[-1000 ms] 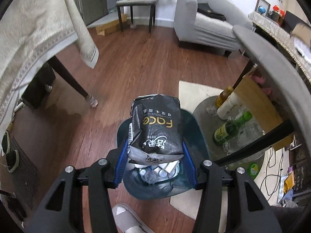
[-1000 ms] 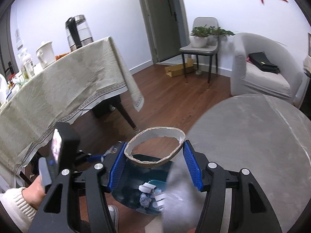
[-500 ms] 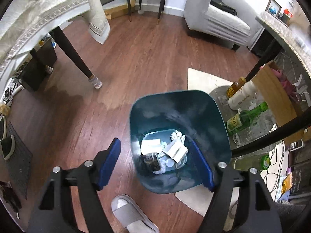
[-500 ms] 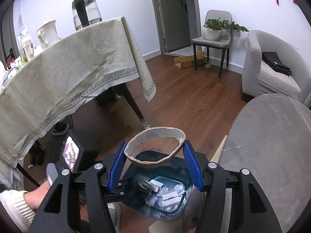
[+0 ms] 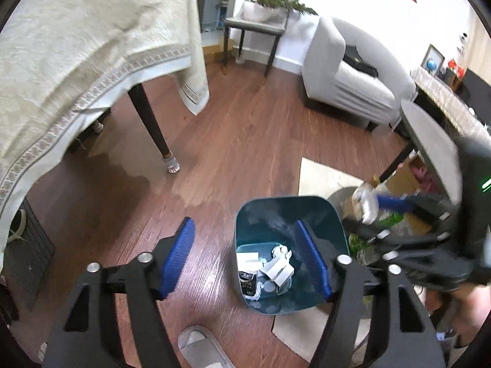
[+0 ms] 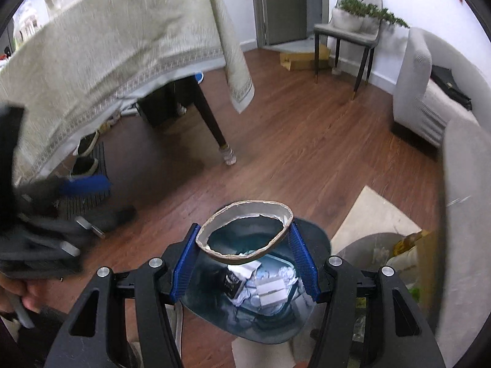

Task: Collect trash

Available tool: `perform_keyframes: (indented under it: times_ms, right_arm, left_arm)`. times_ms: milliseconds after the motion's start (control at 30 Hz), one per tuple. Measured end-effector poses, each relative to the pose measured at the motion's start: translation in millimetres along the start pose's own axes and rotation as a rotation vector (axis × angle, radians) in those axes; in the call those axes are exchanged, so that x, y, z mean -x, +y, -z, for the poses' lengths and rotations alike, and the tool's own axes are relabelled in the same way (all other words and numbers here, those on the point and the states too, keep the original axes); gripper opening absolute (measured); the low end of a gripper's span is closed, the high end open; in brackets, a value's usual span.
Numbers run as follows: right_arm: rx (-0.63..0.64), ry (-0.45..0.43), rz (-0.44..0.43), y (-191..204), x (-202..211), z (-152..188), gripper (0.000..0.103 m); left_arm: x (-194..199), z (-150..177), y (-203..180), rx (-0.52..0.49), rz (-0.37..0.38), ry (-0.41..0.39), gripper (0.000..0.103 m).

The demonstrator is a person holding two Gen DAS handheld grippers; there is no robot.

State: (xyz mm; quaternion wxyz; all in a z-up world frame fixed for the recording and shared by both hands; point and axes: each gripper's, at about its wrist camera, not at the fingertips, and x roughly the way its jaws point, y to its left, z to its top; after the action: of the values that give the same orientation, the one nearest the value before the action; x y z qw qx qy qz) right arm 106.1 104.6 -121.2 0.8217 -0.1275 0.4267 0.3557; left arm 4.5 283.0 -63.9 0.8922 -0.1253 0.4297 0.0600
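One bin (image 6: 319, 239), one clamped bowl (image 6: 245, 230)

Teal bin (image 5: 288, 214), white paper scraps (image 5: 277, 268) inside; beige tablecloth (image 5: 76, 46) w/ patterned border; brown wood floor (image 5: 245, 128).

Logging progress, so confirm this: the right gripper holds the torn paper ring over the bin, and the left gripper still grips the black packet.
Wrong on the left gripper: the left wrist view shows its fingers open and empty. The black packet lies in the bin. The right gripper does hold the ring over it.
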Motion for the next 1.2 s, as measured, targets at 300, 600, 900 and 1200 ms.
perform_keyframes:
  times_ms: [300, 600, 900, 1200]
  right_arm:
    - [0.0, 0.144, 0.046, 2.0, -62.7, 26.7, 0.06]
    - [0.009, 0.262, 0.097, -6.4, -100.4, 60.9, 0.082]
    - [0.053, 0.16, 0.086, 5.0, -51.5, 53.6, 0.082]
    - [0.033, -0.178, 0.088, 17.1, 105.7, 36.5, 0.1]
  left_arm:
    - [35.5, -16.4, 11.5, 0.077, 0.04, -0.054, 0.043]
    - [56.4, -25.9, 2.3, 0.06, 0.049, -0.093, 0.068]
    - [82.5, -35.6, -11.1, 0.016, -0.013, -0.179, 0.093]
    - [105.0, -30.3, -41.0, -0.036, 0.038, -0.26, 0.099]
